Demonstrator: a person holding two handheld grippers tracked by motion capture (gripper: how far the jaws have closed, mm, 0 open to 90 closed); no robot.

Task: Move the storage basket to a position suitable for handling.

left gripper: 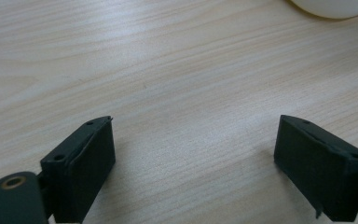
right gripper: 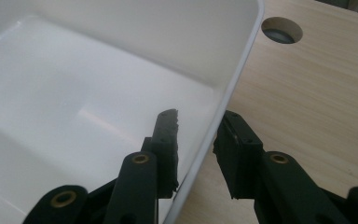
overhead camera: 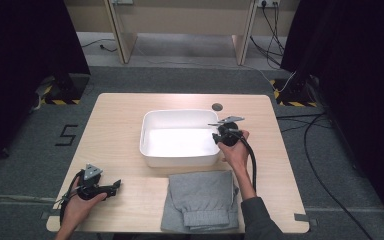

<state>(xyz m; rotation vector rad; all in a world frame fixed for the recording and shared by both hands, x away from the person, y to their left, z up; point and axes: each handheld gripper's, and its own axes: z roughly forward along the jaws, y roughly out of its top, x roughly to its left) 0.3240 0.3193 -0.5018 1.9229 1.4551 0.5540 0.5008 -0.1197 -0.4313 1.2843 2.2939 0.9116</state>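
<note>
At the table's centre, the white tub (overhead camera: pixel 180 137) is sitting with its long axis running nine to three o'clock in the high view, open side up and nothing lying inside it. The right gripper (overhead camera: pixel 219 135) is working at the tub's three o'clock wall. In the right gripper view the rim (right gripper: pixel 223 109) is passing between the two jaws, one jaw inside the tub and one outside over the wood. The jaws are drawn in narrow around that wall and look clamped on it, though a thin gap by the outer jaw makes full contact hard to confirm. So the grasp on the tub seems made or nearly made, and the shifting or lifting of it is, by my reading, yet to come.

Just past the tub at six o'clock, folded grey trousers (overhead camera: pixel 200 200) are lying at the near edge, untouched. At the table's (overhead camera: pixel 115 130) seven o'clock corner the left gripper (overhead camera: pixel 111 188) is resting low over bare wood, its jaws wide apart with nothing between them. A round cable hole (overhead camera: pixel 217 106) is sitting beyond the tub at one o'clock.
</note>
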